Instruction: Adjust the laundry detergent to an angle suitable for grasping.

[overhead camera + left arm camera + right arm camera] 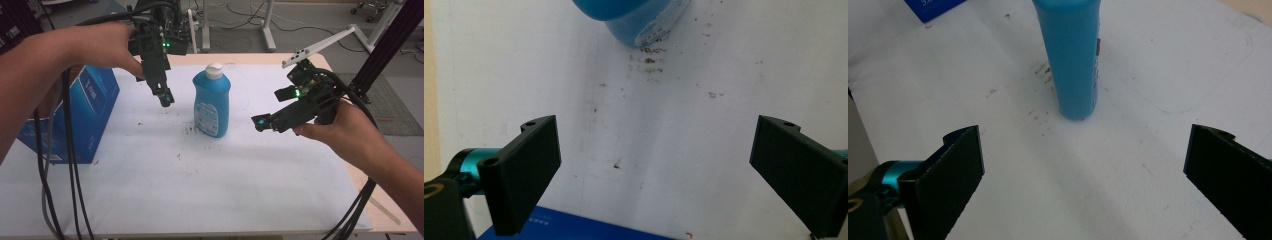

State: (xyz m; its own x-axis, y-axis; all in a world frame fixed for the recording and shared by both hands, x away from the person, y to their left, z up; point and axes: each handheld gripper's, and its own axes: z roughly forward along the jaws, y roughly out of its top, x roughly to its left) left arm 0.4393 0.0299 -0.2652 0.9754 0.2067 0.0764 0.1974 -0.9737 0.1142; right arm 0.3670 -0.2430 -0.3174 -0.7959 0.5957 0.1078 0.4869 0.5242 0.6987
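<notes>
Bottle (pixel 212 101) stands upright mid-table (pixel 200 190), white cap on, apart from both grippers. We've got the right gripper (pixel 260 123) low and roughly level, aimed at the bottle's lower body from its right; jaws spread wide, nothing between them. In the right gripper view the bottle (pixel 1073 60) sits centred ahead between the jaws, so we judge this is the lineup for a side grab. Left gripper (pixel 165 99) hangs above the table left of the bottle, pointing down, jaws also spread and empty; likely parked clear, or waiting for the cap. Blue box (pixel 85 112) stands at the left edge, out of the way. Brown crumbs (pixel 190 129) lie by the bottle's base.
</notes>
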